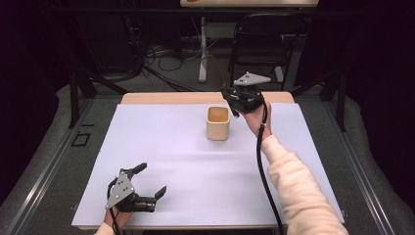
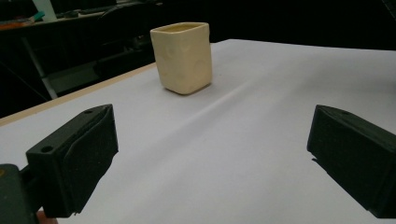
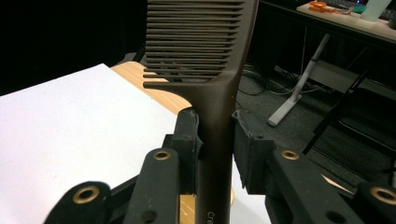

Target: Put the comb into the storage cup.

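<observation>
A dark brown comb [image 3: 201, 42] stands between the jaws of my right gripper [image 3: 215, 128], which is shut on its handle; the teeth point away from the camera. In the high view the right gripper [image 1: 238, 100] hovers at the far side of the table, just right of and above a cream square cup [image 1: 218, 123]. The cup [image 2: 183, 58] stands upright on the white sheet. My left gripper [image 1: 151, 179] rests near the table's front left, open, with nothing between its pads [image 2: 88, 154]. It is far from the cup.
A white sheet [image 1: 186, 166] covers the wooden table [image 1: 171, 98]. Beyond the far edge stand a black folding chair [image 1: 259, 44], a white table leg [image 1: 202, 54] and loose cables on the floor. Dark surroundings lie on both sides.
</observation>
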`<state>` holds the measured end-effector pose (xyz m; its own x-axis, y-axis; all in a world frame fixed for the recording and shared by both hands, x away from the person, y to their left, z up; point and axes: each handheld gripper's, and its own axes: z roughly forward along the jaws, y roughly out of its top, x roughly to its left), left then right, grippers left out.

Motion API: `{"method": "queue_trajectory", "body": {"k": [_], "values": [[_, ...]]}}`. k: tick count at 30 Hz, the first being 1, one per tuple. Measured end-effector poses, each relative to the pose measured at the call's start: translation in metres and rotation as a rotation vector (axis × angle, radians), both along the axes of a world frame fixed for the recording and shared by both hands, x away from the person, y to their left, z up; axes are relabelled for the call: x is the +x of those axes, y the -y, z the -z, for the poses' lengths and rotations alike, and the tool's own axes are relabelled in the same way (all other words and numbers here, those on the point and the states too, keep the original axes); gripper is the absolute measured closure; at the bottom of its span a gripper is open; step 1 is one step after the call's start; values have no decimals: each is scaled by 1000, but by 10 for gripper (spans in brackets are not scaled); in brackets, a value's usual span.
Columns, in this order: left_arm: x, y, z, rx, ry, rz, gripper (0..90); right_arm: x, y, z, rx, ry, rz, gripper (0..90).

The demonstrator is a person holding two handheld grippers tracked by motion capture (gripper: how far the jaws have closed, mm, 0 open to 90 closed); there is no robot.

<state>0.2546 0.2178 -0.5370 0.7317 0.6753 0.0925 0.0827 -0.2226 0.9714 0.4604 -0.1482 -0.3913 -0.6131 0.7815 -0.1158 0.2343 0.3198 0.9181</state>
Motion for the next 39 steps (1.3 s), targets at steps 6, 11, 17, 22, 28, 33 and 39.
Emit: {"method": "queue_trajectory", "body": {"k": [6,11,17,22,28,33,39], "values": [[0,-1,0,-1,2,3,20,3,-1,3,11,9,7,720],[-1,-1,-1,-1,4,4,20,4,-5,4,11,21,5,721],[-1,0,-1,-2,4,3,20,4,-8,5,24,38,-3,721],[-1,-1,-1,-2,4,5,20,5,-9,6,37,50,-1,721],[-1,-1,-1,-1,3,6,20,6,-11,7,44,61,1,720],[-1,-1,0,-2,3,7,20,8,-11,8,49,66,13,721],[0,-1,0,-2,2,6,20,9,-13,9,54,76,18,721]]}}
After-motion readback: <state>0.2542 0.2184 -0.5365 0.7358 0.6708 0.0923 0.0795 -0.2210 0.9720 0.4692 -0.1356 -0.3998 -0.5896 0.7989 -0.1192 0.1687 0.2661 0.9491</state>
